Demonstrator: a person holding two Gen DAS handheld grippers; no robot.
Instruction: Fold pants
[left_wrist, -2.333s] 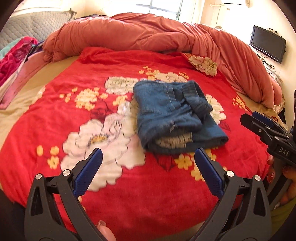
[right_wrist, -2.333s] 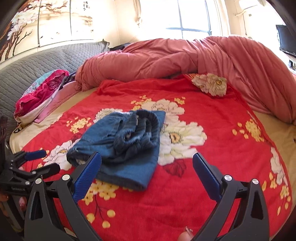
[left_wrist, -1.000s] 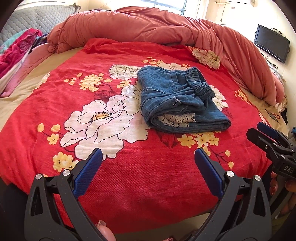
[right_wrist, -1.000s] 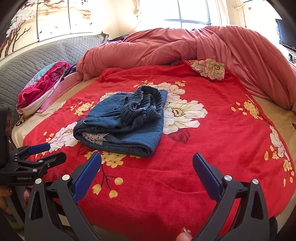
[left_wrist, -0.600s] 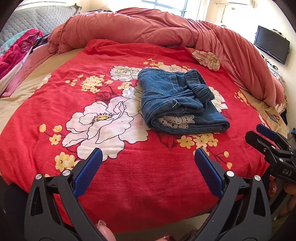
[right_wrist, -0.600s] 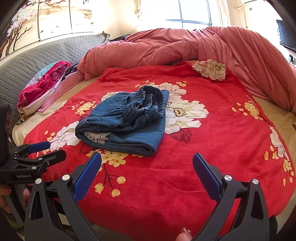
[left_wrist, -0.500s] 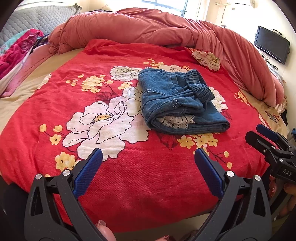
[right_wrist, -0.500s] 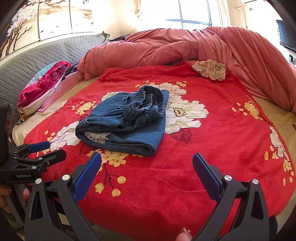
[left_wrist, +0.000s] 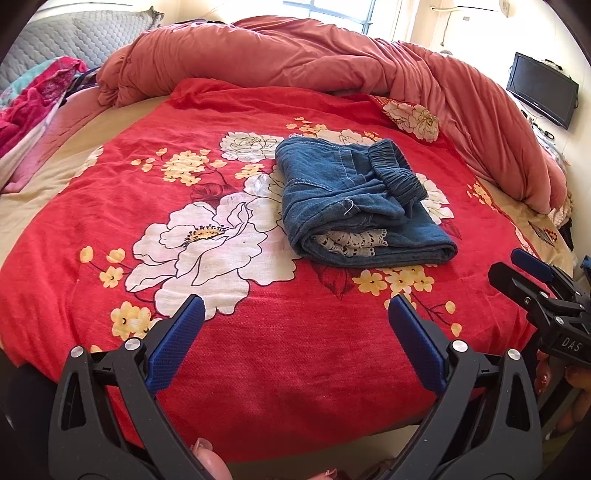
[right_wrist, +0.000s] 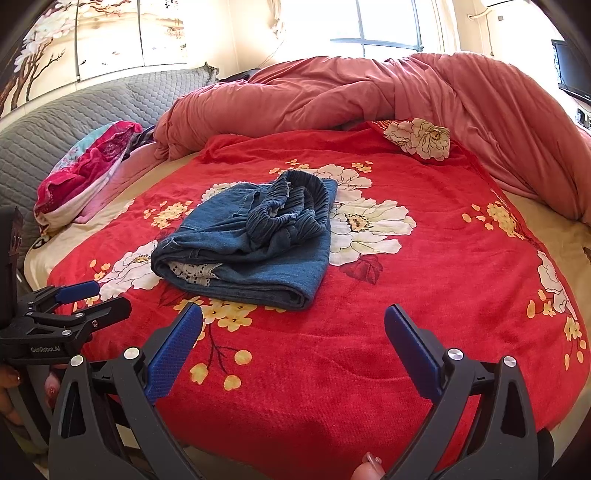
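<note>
Blue denim pants (left_wrist: 354, 206) lie folded in a compact bundle on a red floral blanket (left_wrist: 229, 332), elastic waistband on top and white lace trim showing at the near fold. They also show in the right wrist view (right_wrist: 255, 243). My left gripper (left_wrist: 295, 314) is open and empty, held back near the bed's front edge, short of the pants. My right gripper (right_wrist: 293, 325) is open and empty, also near the front edge. Each gripper shows in the other's view: the right gripper (left_wrist: 524, 273) and the left gripper (right_wrist: 92, 295).
A bunched pink duvet (left_wrist: 332, 62) runs along the back and right of the bed. Colourful bedding (right_wrist: 85, 166) lies at the left by a grey quilted headboard (right_wrist: 92, 107). A black screen (left_wrist: 541, 88) hangs on the right wall.
Both grippers have drawn back from the pants toward the bed's front edge, then held almost still. The pants have not moved. Both stay open.
</note>
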